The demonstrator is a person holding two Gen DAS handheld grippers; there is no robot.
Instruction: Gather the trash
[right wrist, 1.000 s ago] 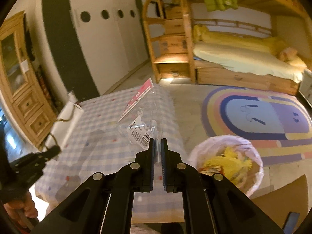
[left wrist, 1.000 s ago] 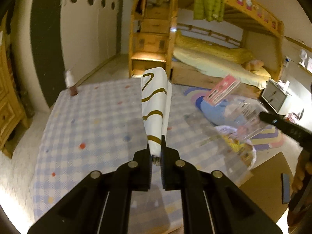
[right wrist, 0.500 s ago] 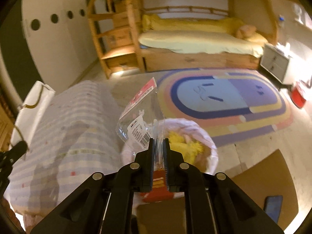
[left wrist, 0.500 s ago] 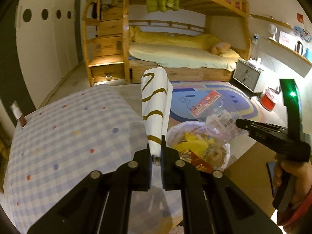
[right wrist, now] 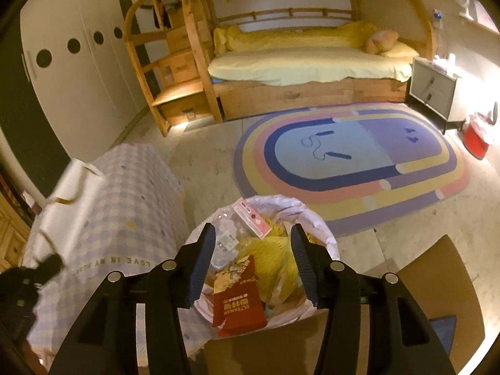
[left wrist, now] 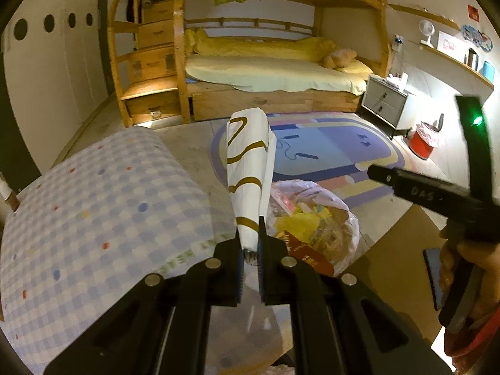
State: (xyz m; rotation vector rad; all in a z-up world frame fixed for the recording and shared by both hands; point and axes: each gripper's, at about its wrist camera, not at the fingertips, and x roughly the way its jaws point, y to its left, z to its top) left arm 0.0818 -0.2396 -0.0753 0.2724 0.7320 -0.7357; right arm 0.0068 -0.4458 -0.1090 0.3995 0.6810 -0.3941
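My left gripper (left wrist: pixel 249 234) is shut on the lower end of a white paper bag with brown bands (left wrist: pixel 248 162), which sticks up and forward beside the checked table's corner. My right gripper (right wrist: pixel 252 250) hangs above the lined trash bin (right wrist: pixel 325 234); its jaws are opening and nothing is pinched between them. The clear plastic packet with a pink card (right wrist: pixel 250 218) lies loose on top of the trash, next to a red snack wrapper (right wrist: pixel 239 306). In the left wrist view the bin (left wrist: pixel 350 218) sits just right of the bag, with the right gripper (left wrist: pixel 379 175) above it.
A table under a blue checked cloth (right wrist: pixel 125 206) stands left of the bin. A brown cardboard sheet (right wrist: pixel 437 281) with a phone on it lies to the right. Beyond are an oval rainbow rug (right wrist: pixel 359 156), a wooden bunk bed (right wrist: pixel 297 62), a grey nightstand and a red bucket (right wrist: pixel 476 137).
Both grippers swung right from over the table to the bin. The right jaws opened and the clear packet dropped into the bin. The left stays shut on the paper bag.
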